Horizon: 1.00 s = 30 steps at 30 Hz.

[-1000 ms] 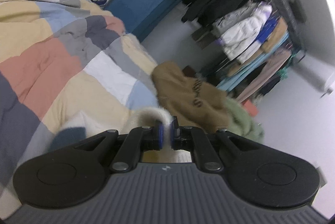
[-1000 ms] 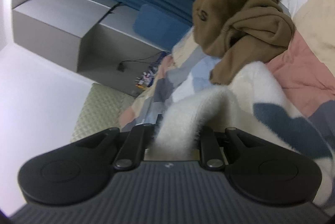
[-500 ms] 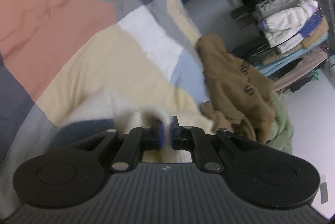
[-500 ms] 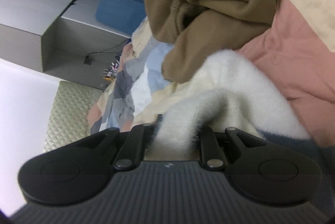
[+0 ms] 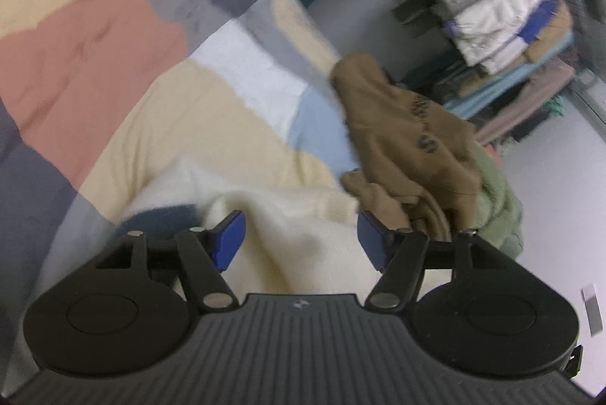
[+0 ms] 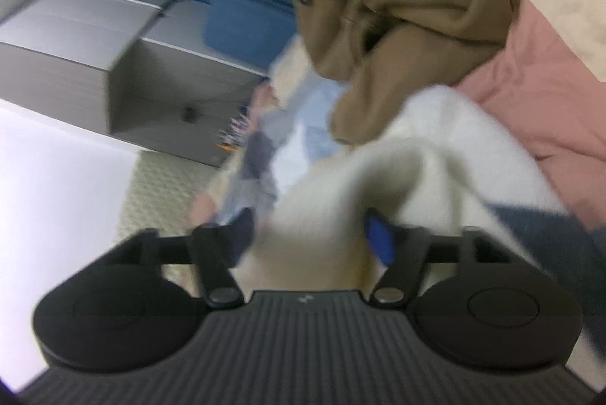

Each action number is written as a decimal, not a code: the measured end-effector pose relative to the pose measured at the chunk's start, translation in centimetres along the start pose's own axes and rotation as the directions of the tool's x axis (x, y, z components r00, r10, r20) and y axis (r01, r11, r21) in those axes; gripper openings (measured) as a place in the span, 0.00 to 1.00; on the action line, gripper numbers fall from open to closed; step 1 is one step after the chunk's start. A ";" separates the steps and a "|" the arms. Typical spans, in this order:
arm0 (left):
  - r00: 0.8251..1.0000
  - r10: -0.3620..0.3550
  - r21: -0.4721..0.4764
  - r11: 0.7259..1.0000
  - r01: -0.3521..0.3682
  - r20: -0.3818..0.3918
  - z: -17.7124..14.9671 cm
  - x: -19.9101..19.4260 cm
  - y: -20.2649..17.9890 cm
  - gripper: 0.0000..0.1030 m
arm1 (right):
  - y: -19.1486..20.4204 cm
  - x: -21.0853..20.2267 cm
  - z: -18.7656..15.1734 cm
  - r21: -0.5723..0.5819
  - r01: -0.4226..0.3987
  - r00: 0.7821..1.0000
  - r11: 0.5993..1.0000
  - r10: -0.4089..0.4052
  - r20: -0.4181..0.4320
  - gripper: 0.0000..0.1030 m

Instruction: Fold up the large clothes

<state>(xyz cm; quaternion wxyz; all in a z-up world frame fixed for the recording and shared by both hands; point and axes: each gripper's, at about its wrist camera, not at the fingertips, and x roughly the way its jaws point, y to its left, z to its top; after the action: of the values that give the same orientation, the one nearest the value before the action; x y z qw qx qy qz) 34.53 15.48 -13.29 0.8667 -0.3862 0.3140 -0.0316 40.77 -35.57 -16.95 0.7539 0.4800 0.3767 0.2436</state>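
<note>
Cream sweater laid on the patchwork quilt, both grippers spread over it.

The cream sweater [image 5: 303, 234] is seen rumpled on the patchwork quilt [image 5: 113, 64], a dark blue patch showing in its knit; the left gripper [image 5: 301, 240] is held with its blue pads wide apart, sweater fabric lying loose between them; the right gripper [image 6: 310, 238] is likewise spread, a fold of sweater bunched between its fingers, unpinched; a brown hoodie [image 5: 409, 140] is heaped just beyond the sweater, touching its far edge; a clothes rack [image 5: 511, 7] stands well beyond the sweater.
</note>
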 end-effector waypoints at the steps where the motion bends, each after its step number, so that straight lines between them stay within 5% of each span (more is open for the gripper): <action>1: 1.000 0.000 0.030 1.000 0.000 0.011 -0.1 -0.8 -0.6 0.74 | 0.6 -0.9 -0.4 -0.021 -0.010 1.000 1.000 0.010 0.006 0.69; 4: 0.995 0.086 0.222 0.971 -0.095 0.049 -1.3 -2.3 -3.2 0.77 | 2.6 -3.5 -1.9 -0.162 0.071 0.996 0.984 -0.061 0.067 0.69; 7: 0.976 0.209 0.391 0.894 -0.219 0.067 -2.6 -1.7 -5.3 0.77 | 4.4 -4.0 -2.7 -0.336 0.202 0.979 0.920 -0.179 0.096 0.69; 10: 0.965 0.263 0.478 0.845 -0.240 0.019 -3.1 0.1 -6.0 0.77 | 4.9 -3.0 -2.8 -0.417 0.263 0.965 0.870 -0.238 0.111 0.68; 17: 0.885 0.465 0.639 0.679 -0.361 0.007 -1.3 4.6 -5.2 0.77 | 4.7 1.5 -3.8 -0.599 0.363 0.922 0.714 -0.367 0.122 0.62; 19: 0.885 0.464 0.650 0.683 -0.335 -0.032 -0.6 5.7 -5.0 0.77 | 4.9 2.7 -4.2 -0.657 0.390 0.903 0.645 -0.407 0.137 0.53; 24: 0.891 0.440 0.688 0.680 -0.253 -0.107 -0.7 8.6 -6.2 0.77 | 4.3 5.2 -4.9 -0.749 0.454 0.852 0.481 -0.480 0.208 0.48; 27: 0.877 0.476 0.749 0.603 -0.275 -0.061 -1.8 10.4 -7.4 0.77 | 3.9 6.3 -5.4 -0.796 0.441 0.840 0.415 -0.503 0.203 0.50; 30: 0.878 0.478 0.742 0.599 -0.303 -0.027 -2.0 11.7 -7.9 0.72 | 3.7 6.7 -5.6 -0.811 0.455 0.822 0.368 -0.525 0.223 0.46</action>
<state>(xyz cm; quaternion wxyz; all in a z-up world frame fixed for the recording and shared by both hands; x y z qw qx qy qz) 44.30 5.22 -14.98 0.8913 0.0683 0.4482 -0.0030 40.31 -26.10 -17.25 0.9105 -0.0842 0.3649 0.1753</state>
